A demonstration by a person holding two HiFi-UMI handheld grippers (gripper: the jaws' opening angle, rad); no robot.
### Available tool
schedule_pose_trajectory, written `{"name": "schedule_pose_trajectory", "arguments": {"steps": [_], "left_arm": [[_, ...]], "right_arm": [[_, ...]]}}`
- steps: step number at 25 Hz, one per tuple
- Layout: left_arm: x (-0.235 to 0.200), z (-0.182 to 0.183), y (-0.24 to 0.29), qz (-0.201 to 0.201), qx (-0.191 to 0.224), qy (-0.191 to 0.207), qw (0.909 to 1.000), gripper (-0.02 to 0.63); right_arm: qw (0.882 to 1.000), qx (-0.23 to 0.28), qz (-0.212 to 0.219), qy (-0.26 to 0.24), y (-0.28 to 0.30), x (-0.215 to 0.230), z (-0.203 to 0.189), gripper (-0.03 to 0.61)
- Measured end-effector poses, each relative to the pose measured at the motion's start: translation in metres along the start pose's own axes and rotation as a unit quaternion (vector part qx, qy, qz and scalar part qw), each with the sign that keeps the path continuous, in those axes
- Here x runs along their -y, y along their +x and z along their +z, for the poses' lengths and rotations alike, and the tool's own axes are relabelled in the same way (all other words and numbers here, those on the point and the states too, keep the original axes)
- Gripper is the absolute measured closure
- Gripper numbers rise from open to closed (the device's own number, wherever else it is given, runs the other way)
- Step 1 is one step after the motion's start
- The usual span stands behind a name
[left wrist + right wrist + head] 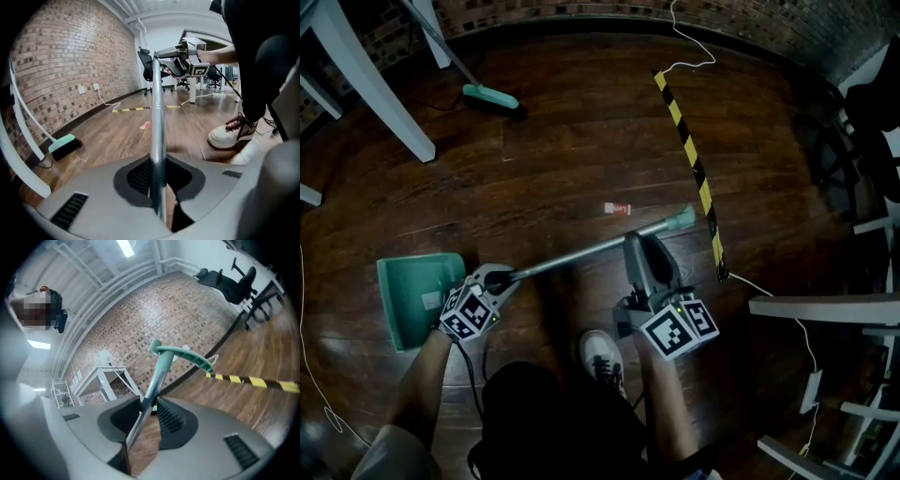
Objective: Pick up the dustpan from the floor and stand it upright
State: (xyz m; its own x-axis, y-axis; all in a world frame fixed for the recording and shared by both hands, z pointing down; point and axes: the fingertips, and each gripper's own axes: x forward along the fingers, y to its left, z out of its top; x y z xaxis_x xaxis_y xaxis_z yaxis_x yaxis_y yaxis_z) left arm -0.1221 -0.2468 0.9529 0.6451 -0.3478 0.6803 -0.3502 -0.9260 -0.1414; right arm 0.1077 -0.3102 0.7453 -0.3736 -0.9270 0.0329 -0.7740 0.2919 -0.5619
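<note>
On dustpan pole point(581, 253), L hand-held gripper point(510, 277) clamps; R hand-held gripper point(637, 244) open round it.

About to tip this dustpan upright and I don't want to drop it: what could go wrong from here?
The handle sits slanted between the right gripper's jaws, with floor showing beside one pad; it may slip as it rises. The left gripper clamps the handle near the pan, which might swing toward the shoe.
</note>
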Motion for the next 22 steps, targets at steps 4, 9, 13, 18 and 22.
{"name": "schedule_pose_trajectory", "arguments": {"steps": [4, 9, 13, 18, 22], "left_arm": [[-0.009, 0.066, 0.006, 0.015, 0.073, -0.007, 0.9972, 0.537], [-0.015, 0.126, 0.006, 0.018, 0.159, -0.04, 0.9863, 0.538], [-0.01, 0.154, -0.002, -0.012, 0.216, -0.077, 0.9733, 0.537], [-0.002, 0.167, -0.013, -0.043, 0.25, -0.086, 0.9635, 0.541], [-0.009, 0.165, -0.018, -0.028, 0.247, -0.094, 0.964, 0.541]], "right_arm": [[0.994, 0.055, 0.007, -0.099, -0.004, -0.047, 0.077, 0.471], [0.978, 0.095, 0.034, -0.185, 0.002, -0.111, 0.132, 0.48], [0.96, 0.109, 0.093, -0.242, 0.001, -0.181, 0.148, 0.499], [0.932, 0.087, 0.217, -0.277, 0.004, -0.272, 0.12, 0.5], [0.929, 0.072, 0.228, -0.283, 0.004, -0.284, 0.103, 0.5]]}}
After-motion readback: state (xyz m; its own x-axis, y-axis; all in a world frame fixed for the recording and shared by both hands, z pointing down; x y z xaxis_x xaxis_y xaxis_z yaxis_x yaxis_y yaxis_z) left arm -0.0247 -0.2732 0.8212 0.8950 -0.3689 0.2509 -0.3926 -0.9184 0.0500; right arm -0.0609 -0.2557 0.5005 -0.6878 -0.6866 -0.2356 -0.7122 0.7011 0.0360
